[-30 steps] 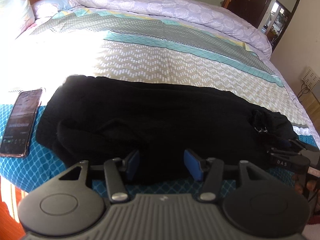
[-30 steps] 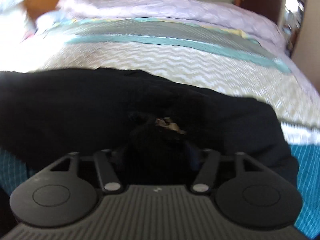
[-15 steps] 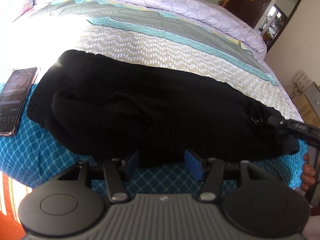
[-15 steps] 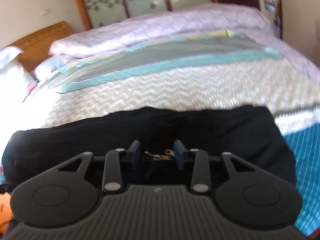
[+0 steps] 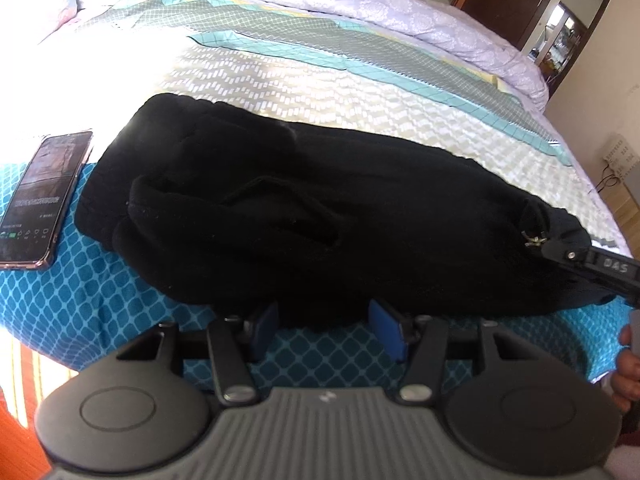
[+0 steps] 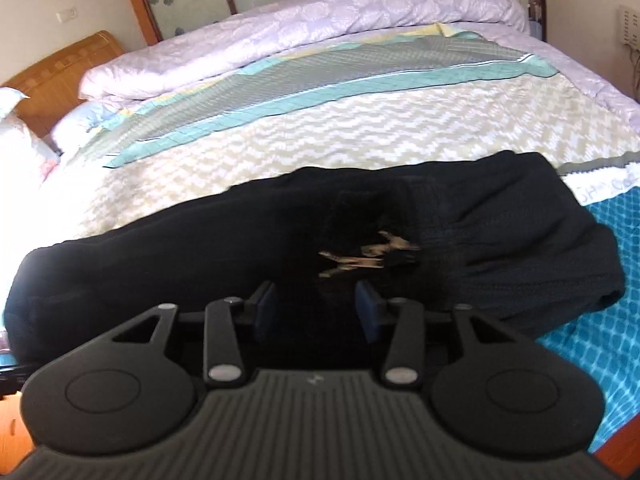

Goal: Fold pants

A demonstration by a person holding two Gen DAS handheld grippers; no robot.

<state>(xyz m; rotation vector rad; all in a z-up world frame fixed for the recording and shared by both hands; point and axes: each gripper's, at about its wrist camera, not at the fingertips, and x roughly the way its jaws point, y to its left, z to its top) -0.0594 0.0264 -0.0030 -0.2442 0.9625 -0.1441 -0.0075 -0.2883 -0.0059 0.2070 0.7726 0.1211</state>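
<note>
Black pants [image 5: 320,216] lie folded lengthwise along the near edge of the bed, waistband end with metal drawstring tips [image 6: 364,260] to the right. My left gripper [image 5: 324,330] is open and empty, just short of the pants' near edge. My right gripper [image 6: 316,312] is open over the waistband end, its jaws apart with black fabric between and under them. It also shows at the right of the left wrist view [image 5: 592,264], at the waistband end.
A smartphone [image 5: 44,200] lies on the bed left of the pants. The patterned bedspread [image 5: 360,96] stretches behind, with a rolled lilac duvet [image 6: 300,36] at the far side and pillows [image 5: 36,4] at the left. The bed's near edge is just below my grippers.
My right gripper has opened and let go of the waistband end, which now lies on the bed. My left gripper has pulled back a little from the pants, still open.
</note>
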